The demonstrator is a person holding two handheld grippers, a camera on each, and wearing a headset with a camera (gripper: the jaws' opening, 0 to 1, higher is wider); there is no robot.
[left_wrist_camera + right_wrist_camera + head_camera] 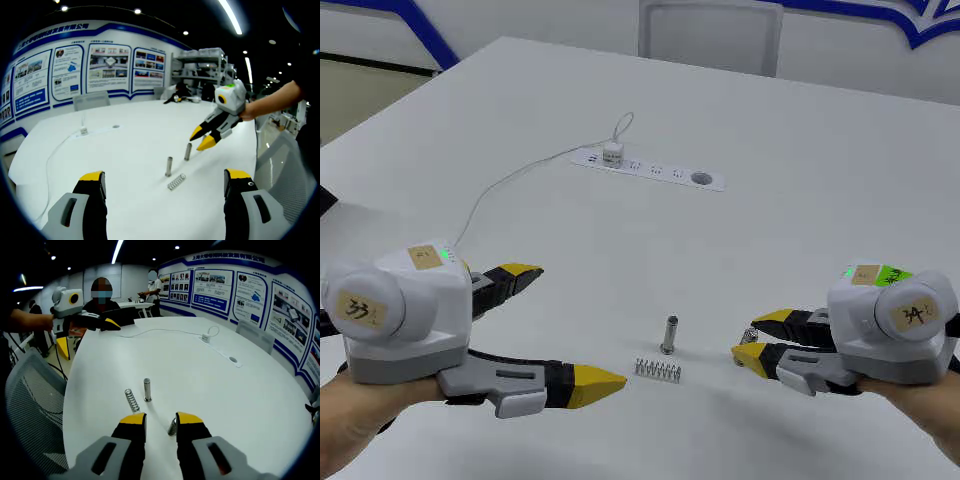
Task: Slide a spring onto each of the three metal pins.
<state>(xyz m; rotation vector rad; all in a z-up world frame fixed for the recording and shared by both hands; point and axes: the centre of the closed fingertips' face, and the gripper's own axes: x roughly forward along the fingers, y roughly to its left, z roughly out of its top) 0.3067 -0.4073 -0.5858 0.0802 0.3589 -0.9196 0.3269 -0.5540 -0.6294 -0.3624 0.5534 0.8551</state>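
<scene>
Your left gripper [577, 325], jaws spread wide and empty, waits left of the bare upright pin [669, 334], seemingly for the loose spring [658, 370] lying just before it, while your right gripper [748, 335], narrowly parted and holding nothing, flanks the spring-sleeved pin [188, 151] to its right.

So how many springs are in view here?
2. One spring lies flat beside the bare upright pin. The second spring stands at the right gripper's jaws, seemingly on a pin. Others may be hidden behind the grippers.
</scene>
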